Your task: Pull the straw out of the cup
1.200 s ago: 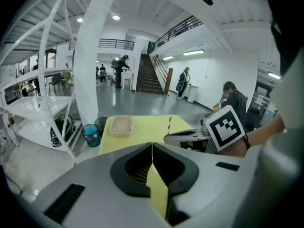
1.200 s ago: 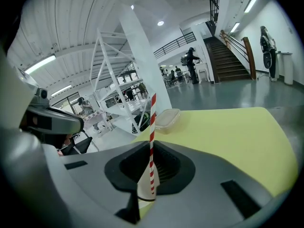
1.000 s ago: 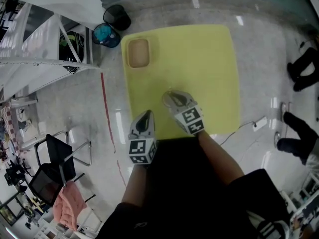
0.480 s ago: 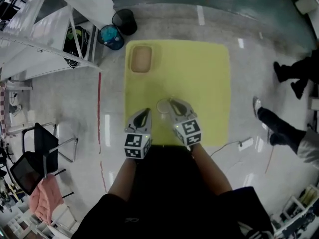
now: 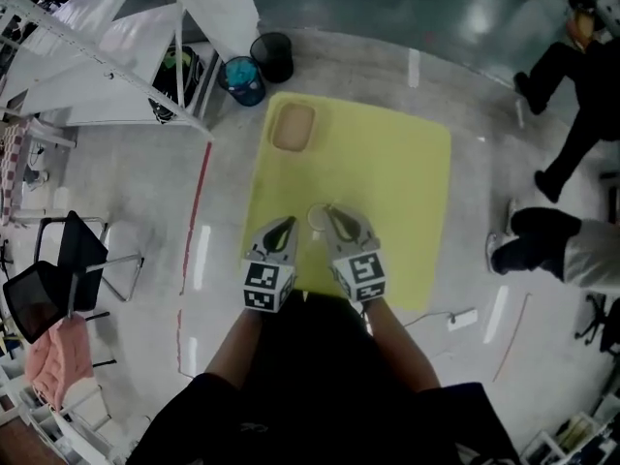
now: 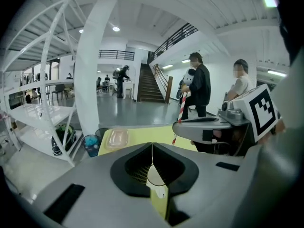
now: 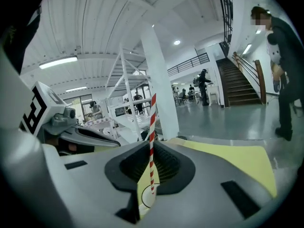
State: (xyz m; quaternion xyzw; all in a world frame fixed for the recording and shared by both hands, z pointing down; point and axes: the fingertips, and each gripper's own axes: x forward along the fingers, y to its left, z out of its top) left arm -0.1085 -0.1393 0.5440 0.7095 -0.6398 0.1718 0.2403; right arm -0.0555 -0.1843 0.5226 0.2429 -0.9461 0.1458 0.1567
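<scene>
While the left tongs (image 5: 285, 225) hover over the near edge of the yellow table (image 5: 397, 177), their jaws are pressed together tip to tip with nothing caught between them, as the left gripper view (image 6: 152, 148) shows. Ahead of them, at the table's far left corner, lies a shallow clear tray (image 5: 293, 127). Beyond that corner a teal bin (image 5: 242, 80) and a black bin (image 5: 276, 54) stand on the floor beside a white shelf frame (image 5: 107, 66). Just past the left tongs' tips, and a little to their right, the white cup (image 5: 318, 217) stands on the table. It sits between the two pairs of tongs and shows as a pale round mouth through the gap under the left jaws (image 6: 156, 178).

Beside it, the right tongs (image 5: 335, 215) are closed on the red-and-white striped straw (image 7: 152, 127). The straw stands upright, pinched between their jaws (image 7: 152, 148), its top rising well above them. Its lower end hangs over the cup's mouth (image 7: 148, 197). Whether that end is inside the cup or just above it cannot be told. From the left tongs' side the same straw (image 6: 181, 109) is seen sticking up behind the right jaws.
</scene>
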